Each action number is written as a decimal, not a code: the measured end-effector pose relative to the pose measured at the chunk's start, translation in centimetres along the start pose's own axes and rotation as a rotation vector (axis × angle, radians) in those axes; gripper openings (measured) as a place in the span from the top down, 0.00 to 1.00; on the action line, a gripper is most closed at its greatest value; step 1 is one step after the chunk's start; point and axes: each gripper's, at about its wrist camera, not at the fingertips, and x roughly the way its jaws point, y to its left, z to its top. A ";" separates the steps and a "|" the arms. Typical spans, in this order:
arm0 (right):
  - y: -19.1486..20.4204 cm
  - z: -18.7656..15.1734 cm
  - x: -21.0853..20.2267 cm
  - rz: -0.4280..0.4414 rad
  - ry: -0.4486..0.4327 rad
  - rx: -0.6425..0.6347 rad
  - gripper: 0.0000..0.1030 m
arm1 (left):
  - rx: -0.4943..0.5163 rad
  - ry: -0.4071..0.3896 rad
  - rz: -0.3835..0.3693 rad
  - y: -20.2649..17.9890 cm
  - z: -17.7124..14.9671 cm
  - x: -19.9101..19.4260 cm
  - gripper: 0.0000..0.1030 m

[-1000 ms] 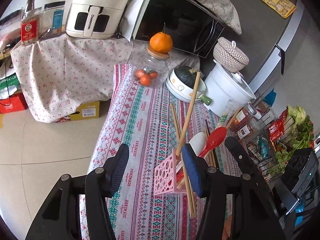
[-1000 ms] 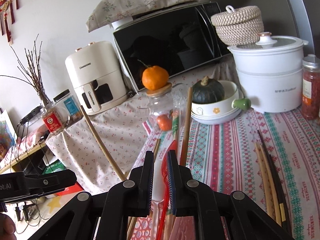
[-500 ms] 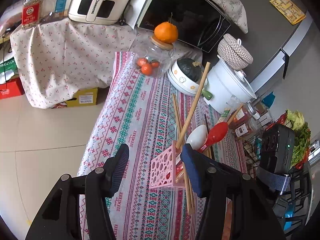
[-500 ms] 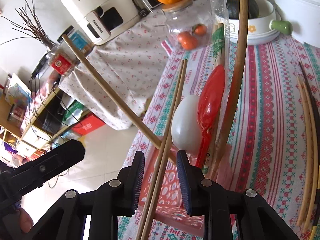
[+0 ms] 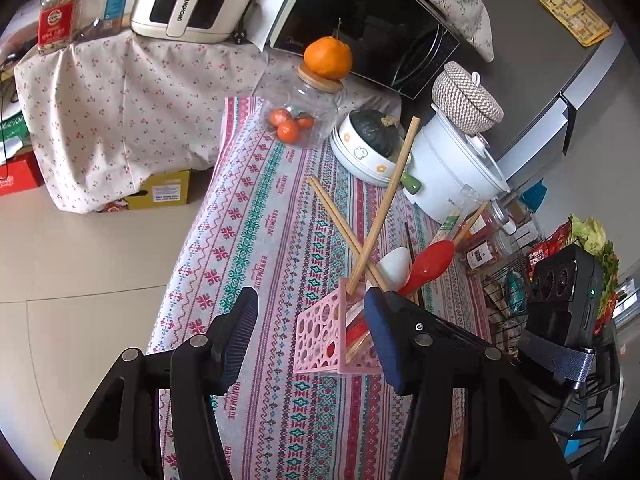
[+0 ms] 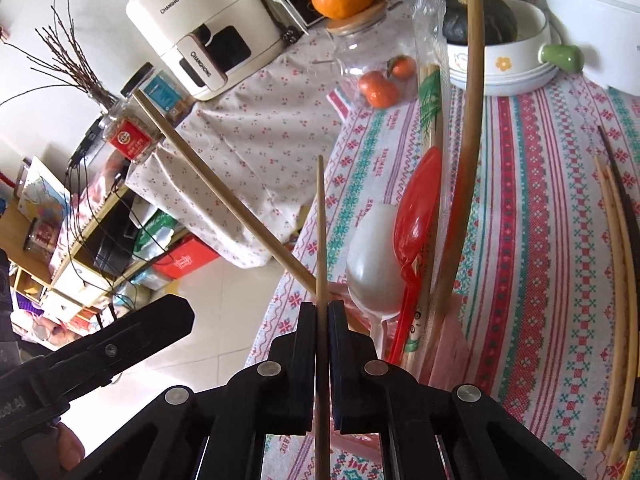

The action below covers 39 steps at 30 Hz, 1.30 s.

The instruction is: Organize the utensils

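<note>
Chopstick [image 6: 320, 216] clamped upright between right gripper [image 6: 322, 312] fingers, lower end cut off by frame. Left gripper [image 5: 308, 328] fingers apart, partly hiding pink holder [image 5: 320, 336]; holder's contents overlap.

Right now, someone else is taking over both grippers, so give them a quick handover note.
Right gripper: shut on a single wooden chopstick, just above the pink utensil holder.
Left gripper: open, straddling the holder, gripping nothing.
Done: the holder has the white spoon, red spoon, wrapped chopsticks and several loose wooden chopsticks.
Left: deal with the held chopstick, then collect the chopsticks lying on the tablecloth to the right.
</note>
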 end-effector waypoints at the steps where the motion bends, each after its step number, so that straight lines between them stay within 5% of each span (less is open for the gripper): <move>1: 0.0 -0.1 -0.5 0.004 -0.019 -0.003 0.95 | -0.004 0.003 -0.009 0.0 0.0 0.0 0.44; 7: 0.3 -0.6 -3.4 0.027 -0.117 -0.009 0.95 | -0.042 0.025 -0.062 0.4 0.0 0.2 0.44; 16: 3.8 -3.5 -7.7 0.072 -0.217 -0.235 0.95 | -0.143 0.015 -0.309 -0.3 0.9 0.1 0.47; 21: 3.7 -4.5 -8.3 0.054 -0.206 -0.255 0.95 | -0.157 -0.019 -0.396 -1.2 0.8 -0.3 0.50; 29: 1.9 -4.3 -8.8 0.081 -0.202 -0.187 0.95 | -0.136 -0.020 -0.381 -1.6 0.2 -0.3 0.50; 39: 3.4 -5.0 -6.2 0.066 -0.105 -0.282 0.95 | -0.046 0.007 -0.395 -3.3 -0.5 -0.7 0.50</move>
